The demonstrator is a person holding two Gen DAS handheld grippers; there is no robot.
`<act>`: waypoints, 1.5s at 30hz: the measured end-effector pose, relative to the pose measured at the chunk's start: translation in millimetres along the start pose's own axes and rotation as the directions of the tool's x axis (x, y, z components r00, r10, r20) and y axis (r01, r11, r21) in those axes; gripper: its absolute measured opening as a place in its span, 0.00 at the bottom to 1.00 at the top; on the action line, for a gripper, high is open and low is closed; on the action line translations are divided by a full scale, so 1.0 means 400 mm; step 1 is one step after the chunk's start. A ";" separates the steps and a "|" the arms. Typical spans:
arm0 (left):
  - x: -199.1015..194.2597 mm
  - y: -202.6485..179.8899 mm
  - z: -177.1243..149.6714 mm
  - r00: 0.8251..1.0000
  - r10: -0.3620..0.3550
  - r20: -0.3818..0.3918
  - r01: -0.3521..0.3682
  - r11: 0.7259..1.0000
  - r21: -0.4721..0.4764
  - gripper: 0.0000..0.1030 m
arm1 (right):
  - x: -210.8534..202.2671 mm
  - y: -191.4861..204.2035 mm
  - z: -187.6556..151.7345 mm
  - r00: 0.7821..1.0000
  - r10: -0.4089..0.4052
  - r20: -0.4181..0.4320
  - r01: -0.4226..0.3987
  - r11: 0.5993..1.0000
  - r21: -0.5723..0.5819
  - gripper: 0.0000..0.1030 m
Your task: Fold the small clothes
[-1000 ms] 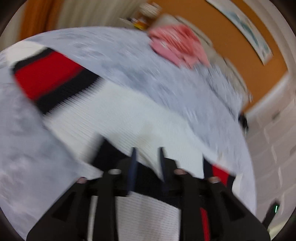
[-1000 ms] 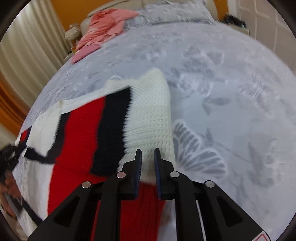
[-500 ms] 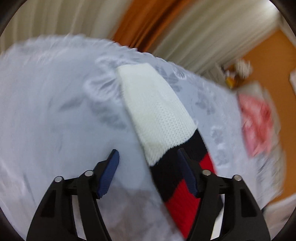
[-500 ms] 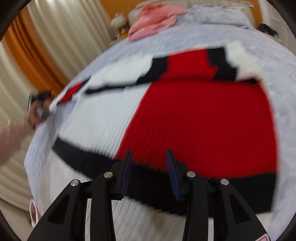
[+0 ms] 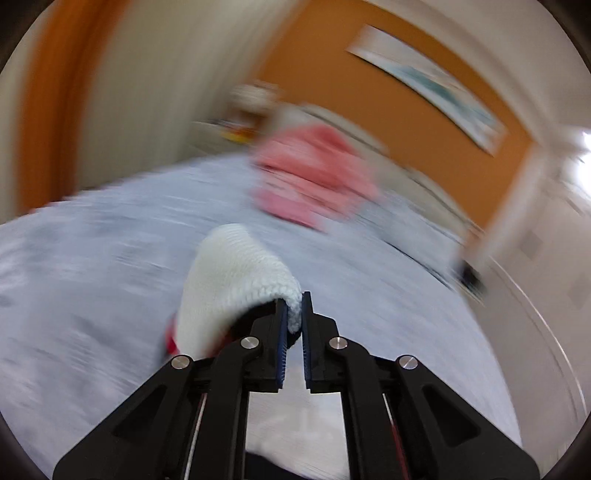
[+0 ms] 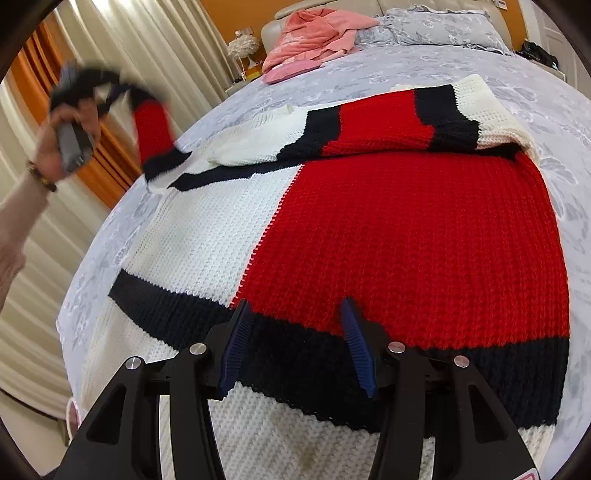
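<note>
A knit sweater in red, white and black blocks lies flat on the bed. Its right sleeve is folded across the chest. My left gripper is shut on the white cuff of the left sleeve. In the right wrist view it holds that sleeve lifted above the bed's left side. My right gripper is open and empty, over the black band near the sweater's hem.
The bed has a grey floral cover. Pink clothes are heaped near the headboard, also blurred in the left wrist view. A grey pillow lies at the head. Curtains hang on the left.
My left gripper has shut on the left sleeve's white cuff and lifted it off the bed. My right gripper has let go of the right sleeve, opened and drawn back to the hem.
</note>
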State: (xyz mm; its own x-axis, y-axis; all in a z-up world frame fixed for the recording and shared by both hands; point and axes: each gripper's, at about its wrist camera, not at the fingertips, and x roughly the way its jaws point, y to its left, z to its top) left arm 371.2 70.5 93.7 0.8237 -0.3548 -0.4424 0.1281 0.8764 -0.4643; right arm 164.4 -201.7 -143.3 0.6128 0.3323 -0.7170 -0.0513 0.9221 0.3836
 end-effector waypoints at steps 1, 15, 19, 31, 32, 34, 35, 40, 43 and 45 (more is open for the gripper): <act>0.010 -0.096 -0.064 0.995 -0.080 -0.061 0.082 0.996 0.025 0.06 | -0.001 -0.006 -0.001 1.000 0.006 0.001 -0.006 1.000 0.009 0.48; -0.005 -0.064 -0.451 0.984 -0.036 -0.172 -0.023 0.943 -0.331 0.78 | -0.090 -0.153 0.204 0.999 -0.011 0.036 0.007 0.995 0.095 0.56; -0.002 0.080 -0.438 0.990 0.026 -0.142 -0.090 0.880 -0.466 0.80 | -0.021 -0.103 0.345 0.998 -0.059 0.034 0.057 0.997 0.057 0.57; 0.136 0.234 -0.442 0.979 -0.004 -0.204 -0.101 0.860 -0.501 0.50 | 0.292 0.101 0.426 0.954 -0.289 -0.076 0.258 0.927 -0.273 0.12; 0.138 0.238 -0.433 0.980 0.009 -0.198 -0.105 0.870 -0.481 0.32 | 0.267 0.087 0.443 0.966 -0.251 -0.061 0.232 0.947 -0.223 0.09; 0.130 0.244 -0.415 0.984 0.023 -0.178 -0.104 0.882 -0.460 0.26 | 0.155 0.046 0.483 0.978 -0.200 0.051 0.204 0.973 -0.105 0.08; 0.127 0.248 -0.412 0.984 0.031 -0.174 -0.108 0.883 -0.456 0.26 | 0.092 0.016 0.490 0.978 -0.178 0.111 0.183 0.982 -0.045 0.08; 0.146 0.273 -0.425 0.973 0.042 -0.227 -0.148 0.869 -0.471 0.27 | 0.052 -0.248 0.419 0.980 -0.198 0.001 0.193 0.959 0.206 0.10; 0.150 0.264 -0.420 0.971 0.052 -0.234 -0.158 0.873 -0.461 0.32 | 0.082 -0.325 0.372 0.994 -0.087 -0.069 0.105 0.938 0.330 0.15; 0.151 0.265 -0.416 0.974 0.027 -0.226 -0.136 0.866 -0.482 0.39 | 0.053 -0.319 0.372 0.996 -0.082 -0.027 0.086 0.939 0.333 0.32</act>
State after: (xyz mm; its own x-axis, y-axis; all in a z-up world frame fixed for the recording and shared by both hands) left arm 342.6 87.7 -109.7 0.6807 -0.3950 -0.6169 -0.2676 0.6498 -0.7114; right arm 301.3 -341.7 -121.0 0.5934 0.2611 -0.7614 0.2670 0.8285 0.4923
